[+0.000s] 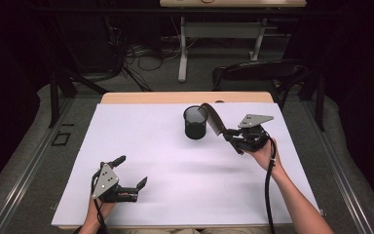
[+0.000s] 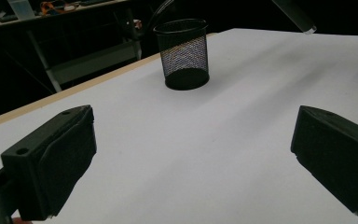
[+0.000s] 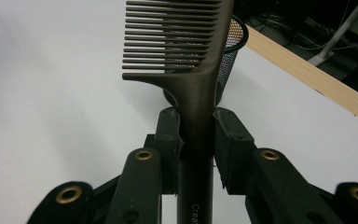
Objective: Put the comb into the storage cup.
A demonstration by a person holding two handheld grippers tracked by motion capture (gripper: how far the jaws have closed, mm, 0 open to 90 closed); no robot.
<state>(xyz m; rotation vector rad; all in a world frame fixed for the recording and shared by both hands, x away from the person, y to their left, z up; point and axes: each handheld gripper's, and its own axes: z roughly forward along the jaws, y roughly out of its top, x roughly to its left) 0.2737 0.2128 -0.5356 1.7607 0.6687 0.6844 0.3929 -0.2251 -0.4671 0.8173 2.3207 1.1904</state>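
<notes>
While left gripper [image 1: 128, 170] rests (open), comb [image 3: 186, 56] aloft

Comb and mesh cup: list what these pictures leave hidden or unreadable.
- Comb: in the right gripper view the top edge cuts off its tip, and the print on the handle runs off the bottom edge, unreadable.
- Mesh cup: its inside is too dark in the high view to tell if anything is in it; in the right gripper view the comb covers most of it.
- Right tongs: small and dark in the high view.
</notes>
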